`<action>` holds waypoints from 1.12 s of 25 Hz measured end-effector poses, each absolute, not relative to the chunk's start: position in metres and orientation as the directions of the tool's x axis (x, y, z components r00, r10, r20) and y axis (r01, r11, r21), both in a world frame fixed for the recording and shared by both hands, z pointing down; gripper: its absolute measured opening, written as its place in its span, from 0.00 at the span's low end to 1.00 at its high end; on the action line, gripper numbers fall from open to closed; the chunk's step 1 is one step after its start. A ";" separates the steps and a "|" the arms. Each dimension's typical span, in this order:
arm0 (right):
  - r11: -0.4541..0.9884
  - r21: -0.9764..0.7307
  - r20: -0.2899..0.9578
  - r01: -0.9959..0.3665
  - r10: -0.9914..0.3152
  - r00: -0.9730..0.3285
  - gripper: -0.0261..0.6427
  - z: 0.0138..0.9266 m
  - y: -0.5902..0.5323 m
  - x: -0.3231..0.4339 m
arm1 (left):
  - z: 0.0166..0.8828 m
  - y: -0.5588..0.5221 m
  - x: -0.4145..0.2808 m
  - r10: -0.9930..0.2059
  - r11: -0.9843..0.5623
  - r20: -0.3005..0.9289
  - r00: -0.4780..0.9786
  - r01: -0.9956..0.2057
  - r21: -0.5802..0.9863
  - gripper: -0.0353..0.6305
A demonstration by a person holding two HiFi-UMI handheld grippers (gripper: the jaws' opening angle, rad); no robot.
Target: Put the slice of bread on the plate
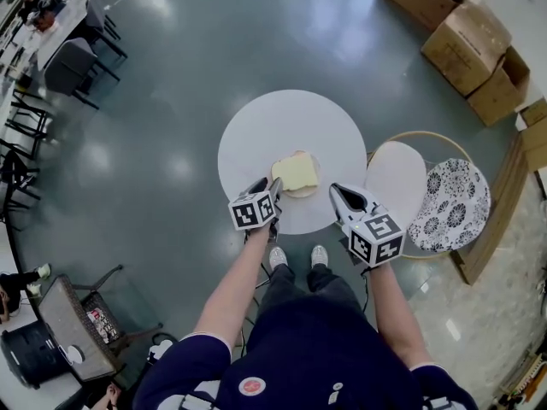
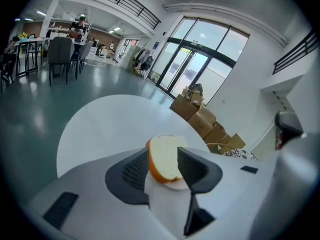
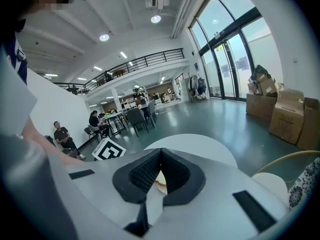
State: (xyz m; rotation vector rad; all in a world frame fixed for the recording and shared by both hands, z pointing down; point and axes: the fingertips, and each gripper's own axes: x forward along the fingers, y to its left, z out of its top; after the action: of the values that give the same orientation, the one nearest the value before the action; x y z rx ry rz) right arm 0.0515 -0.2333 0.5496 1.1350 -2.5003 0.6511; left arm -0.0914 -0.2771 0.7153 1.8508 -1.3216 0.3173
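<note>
A slice of bread (image 1: 295, 172) with a tan crust lies flat on a small plate (image 1: 305, 192) near the front of the round white table (image 1: 282, 122). My left gripper (image 1: 267, 185) hovers at the bread's near left corner. In the left gripper view its jaws stand apart around the bread (image 2: 165, 161), and the pads do not press on it. My right gripper (image 1: 338, 193) sits just right of the plate, its jaws shut with nothing between them. In the right gripper view (image 3: 161, 154) a sliver of the plate (image 3: 160, 185) shows below the joined pads.
To the right of the table stand a round white seat (image 1: 396, 182) and a patterned cushion (image 1: 450, 203). Cardboard boxes (image 1: 466, 41) are stacked at the far right. Chairs and tables (image 1: 68, 65) line the left side; a wicker chair (image 1: 73, 327) is near left.
</note>
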 end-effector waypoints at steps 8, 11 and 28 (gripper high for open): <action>0.607 -0.257 0.380 -0.752 -0.652 -0.656 0.05 0.516 -0.248 0.051 | 0.595 -0.283 -0.078 -0.768 -0.348 0.399 0.500 -0.850 0.396 0.32; 0.622 -0.247 0.348 -0.743 -0.658 -0.667 0.05 0.502 -0.252 0.048 | 0.554 -0.279 -0.076 -0.783 -0.421 0.340 0.520 -0.847 0.325 0.25; 0.700 -0.191 0.179 -0.688 -0.665 -0.725 0.05 0.429 -0.242 0.018 | 0.423 -0.219 -0.062 -0.773 -0.602 0.134 0.620 -0.784 0.152 0.06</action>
State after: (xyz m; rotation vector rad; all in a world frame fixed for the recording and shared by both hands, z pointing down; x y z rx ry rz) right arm 0.0176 -0.2417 0.4288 1.1201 -2.8068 0.3749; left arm -0.0625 -0.2189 0.4228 2.6472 -1.2879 0.0795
